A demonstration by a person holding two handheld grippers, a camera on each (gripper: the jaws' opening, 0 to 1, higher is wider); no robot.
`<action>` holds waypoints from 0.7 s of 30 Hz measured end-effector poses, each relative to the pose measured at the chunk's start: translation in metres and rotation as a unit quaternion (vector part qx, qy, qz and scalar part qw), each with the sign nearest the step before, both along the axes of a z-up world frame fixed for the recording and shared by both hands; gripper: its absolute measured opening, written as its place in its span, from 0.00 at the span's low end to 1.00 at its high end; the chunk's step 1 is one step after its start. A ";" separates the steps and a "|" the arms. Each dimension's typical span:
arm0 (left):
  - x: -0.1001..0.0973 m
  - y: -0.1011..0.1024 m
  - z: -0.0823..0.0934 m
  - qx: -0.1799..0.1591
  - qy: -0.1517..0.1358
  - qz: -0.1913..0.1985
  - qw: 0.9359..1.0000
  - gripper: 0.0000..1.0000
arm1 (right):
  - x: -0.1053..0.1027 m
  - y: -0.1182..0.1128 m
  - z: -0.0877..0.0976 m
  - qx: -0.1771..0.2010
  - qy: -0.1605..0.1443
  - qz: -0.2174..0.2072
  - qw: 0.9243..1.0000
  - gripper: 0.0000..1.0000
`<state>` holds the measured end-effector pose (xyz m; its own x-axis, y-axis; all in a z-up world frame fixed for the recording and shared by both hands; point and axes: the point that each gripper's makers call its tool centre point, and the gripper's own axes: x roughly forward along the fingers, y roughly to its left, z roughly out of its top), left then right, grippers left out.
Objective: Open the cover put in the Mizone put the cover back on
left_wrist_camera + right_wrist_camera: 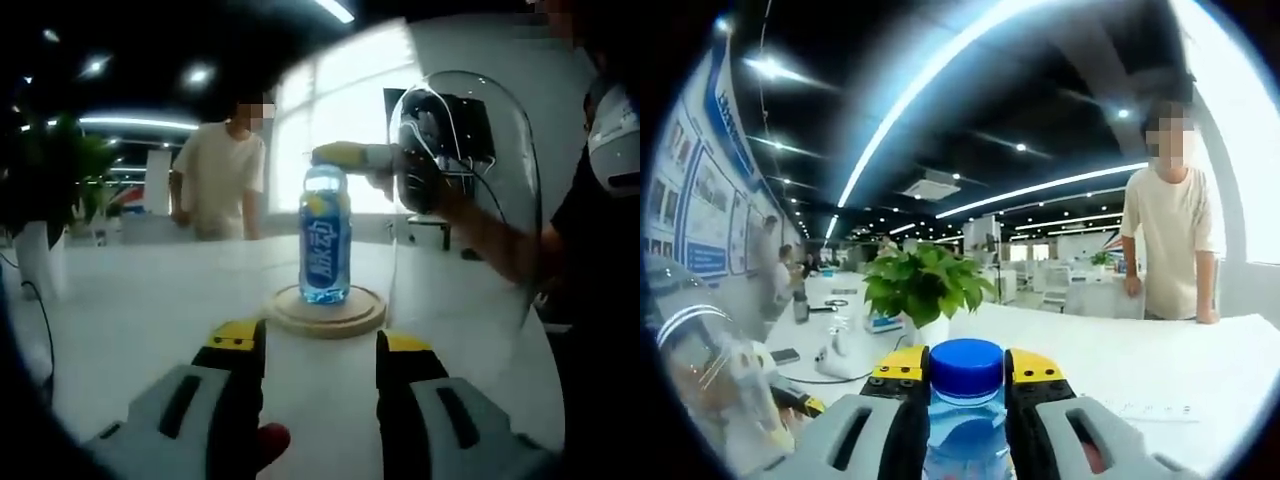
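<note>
Blue-labelled Mizone bottle (325,236) upright on a round wooden base (327,311) at mid white table (140,310), gripped near its blue cap (966,367) by the right tongs (967,375), closed on the neck from both sides. Left tongs (319,352) open, empty, just short of the base. Clear glass dome cover (470,190) held off to the side, lifted clear of the base. Beyond the table, a person in a pale T-shirt (220,180) standing; a leafy green potted plant (920,285) and cables (835,378) on the table.
</note>
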<state>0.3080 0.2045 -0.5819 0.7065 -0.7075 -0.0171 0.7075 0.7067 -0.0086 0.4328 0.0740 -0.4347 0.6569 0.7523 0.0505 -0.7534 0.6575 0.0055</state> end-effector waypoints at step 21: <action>-0.001 0.003 0.002 -0.002 -0.003 0.001 1.000 0.36 | -0.036 -0.042 0.007 0.021 -0.013 -0.021 0.999 0.22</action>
<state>0.3069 0.2071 -0.5798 0.7086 -0.7055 -0.0099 0.7055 0.7087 -0.0079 0.3964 0.0317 -0.4276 0.6853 0.7215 0.0987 -0.7260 0.6876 0.0143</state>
